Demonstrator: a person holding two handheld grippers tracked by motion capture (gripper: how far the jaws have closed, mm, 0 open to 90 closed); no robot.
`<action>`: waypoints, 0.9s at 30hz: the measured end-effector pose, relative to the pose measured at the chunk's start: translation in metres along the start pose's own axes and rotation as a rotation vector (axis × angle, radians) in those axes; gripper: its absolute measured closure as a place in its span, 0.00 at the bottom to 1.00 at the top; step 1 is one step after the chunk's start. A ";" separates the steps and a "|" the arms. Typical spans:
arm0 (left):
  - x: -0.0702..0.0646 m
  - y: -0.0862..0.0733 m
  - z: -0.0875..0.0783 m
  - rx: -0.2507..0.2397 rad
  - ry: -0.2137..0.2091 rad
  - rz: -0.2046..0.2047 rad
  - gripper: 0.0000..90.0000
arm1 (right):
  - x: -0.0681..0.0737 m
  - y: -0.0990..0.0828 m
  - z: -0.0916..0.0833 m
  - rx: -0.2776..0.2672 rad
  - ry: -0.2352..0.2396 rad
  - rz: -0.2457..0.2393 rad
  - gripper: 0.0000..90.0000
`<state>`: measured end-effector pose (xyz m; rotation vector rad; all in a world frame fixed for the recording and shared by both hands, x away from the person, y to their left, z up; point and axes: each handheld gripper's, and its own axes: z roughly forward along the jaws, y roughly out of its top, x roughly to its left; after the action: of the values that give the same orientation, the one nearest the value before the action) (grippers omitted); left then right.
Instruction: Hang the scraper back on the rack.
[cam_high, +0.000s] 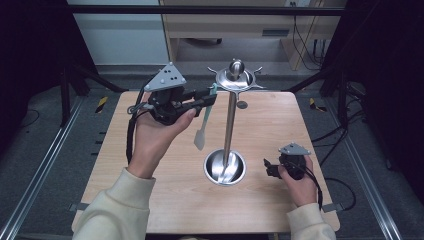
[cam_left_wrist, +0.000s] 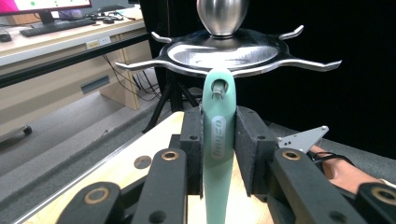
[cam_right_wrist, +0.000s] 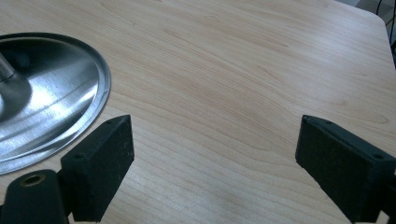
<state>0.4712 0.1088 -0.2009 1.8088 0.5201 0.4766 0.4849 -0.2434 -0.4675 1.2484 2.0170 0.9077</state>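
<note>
Pale wood-grain table (cam_high: 150, 200) inside dark framing, grey floor around. Mint-green spatula (cam_high: 205, 120) pinched at the handle by left gripper (cam_high: 212, 97), long axis near upright, blade hanging down, eyelet end just below a hook of the polished steel utensil stand (cam_high: 230, 125). Right gripper (cam_right_wrist: 212, 163) spread wide, low beside the round dished base.

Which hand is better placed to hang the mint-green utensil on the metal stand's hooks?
Left. The left gripper is shut on the utensil, whose hanging hole sits just below a hook of the stand. The right gripper rests open and empty low by the stand's base.
</note>
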 end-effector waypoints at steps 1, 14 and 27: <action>0.000 -0.001 -0.001 -0.007 0.008 0.002 0.80 | 0.000 0.000 0.000 -0.002 0.002 -0.002 0.13; -0.007 -0.034 -0.023 0.042 0.123 0.044 0.27 | 0.001 -0.001 0.000 -0.003 0.002 -0.006 0.11; -0.017 -0.111 -0.032 0.139 0.132 0.016 0.12 | 0.001 -0.001 0.000 -0.007 0.006 0.000 0.11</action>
<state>0.4265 0.1535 -0.2997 1.9239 0.6427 0.5859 0.4843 -0.2428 -0.4683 1.2437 2.0168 0.9191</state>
